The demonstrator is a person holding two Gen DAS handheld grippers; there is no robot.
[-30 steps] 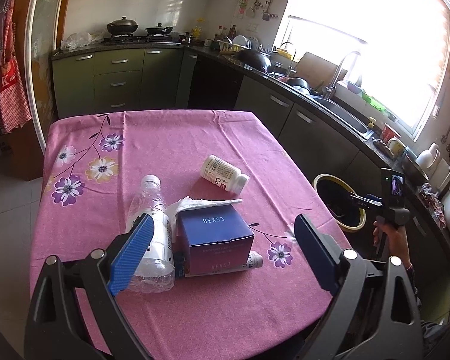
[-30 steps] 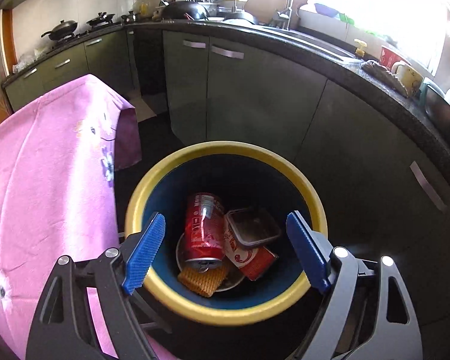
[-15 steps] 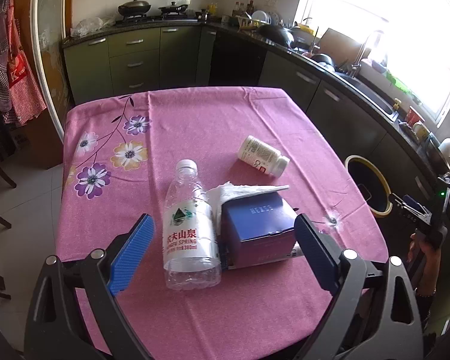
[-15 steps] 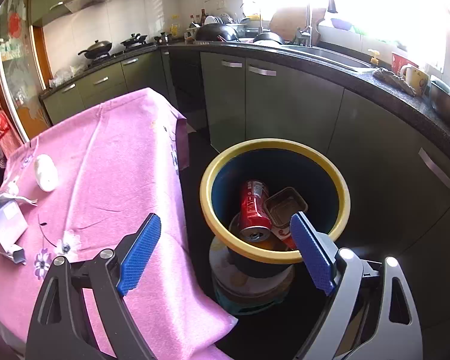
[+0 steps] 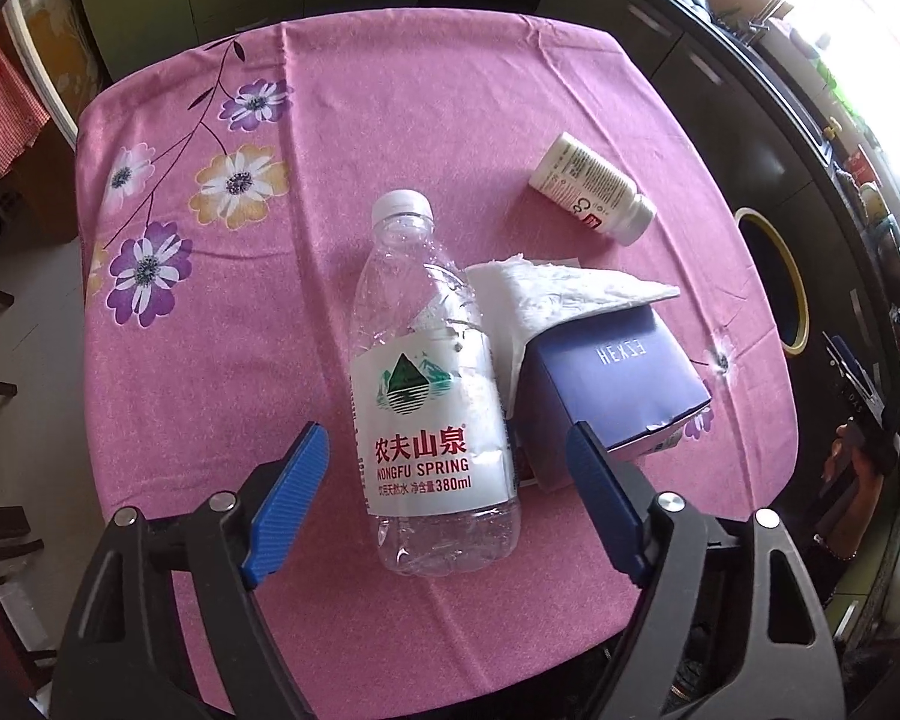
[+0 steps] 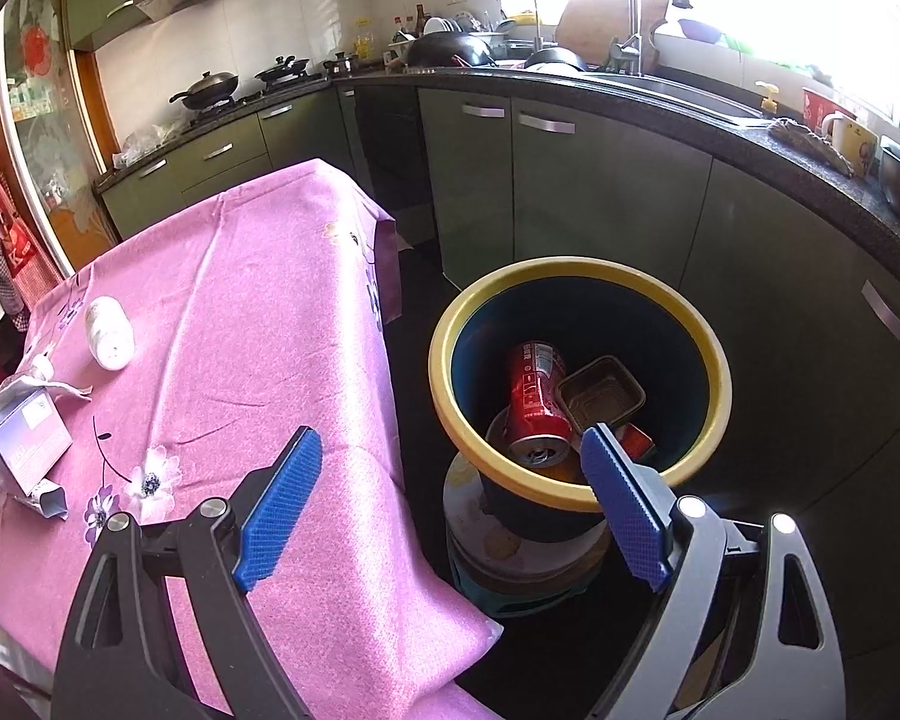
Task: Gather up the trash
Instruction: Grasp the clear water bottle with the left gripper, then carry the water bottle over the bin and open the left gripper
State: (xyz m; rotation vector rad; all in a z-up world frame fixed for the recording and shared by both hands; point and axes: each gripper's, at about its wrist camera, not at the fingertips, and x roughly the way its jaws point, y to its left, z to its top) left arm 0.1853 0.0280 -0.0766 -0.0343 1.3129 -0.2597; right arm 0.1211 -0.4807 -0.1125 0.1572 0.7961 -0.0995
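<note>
The left gripper sits nearest, pointing steeply down at the table w/ the clear water bottle lying between its blue pads. The jaws have just been closing but the pads aren't on the plastic yet — a gap shows on each side, so nothing is held. Judging by that, the step in hand is picking up the bottle: next the jaws need to come in on the labelled body, then lift and carry it across to the bin.

Just right of the bottle, touching or nearly so, a crumpled tissue is draped over a blue box. The right pad is close to the box's near corner, so a sloppy squeeze could catch it. Farther back, well apart, a white pill bottle lies on its side. To the left the pink tablecloth is bare, w/ plenty of room.

The right gripper hangs wide open and empty, over the table's corner and the dark floor gap. Beyond it stands the yellow-rimmed bin, raised on some stand, w/ a red can and a foil tray already inside. Its mouth is open, and it stands just off the table edge — a short carry, though the cabinets crowd in behind.
</note>
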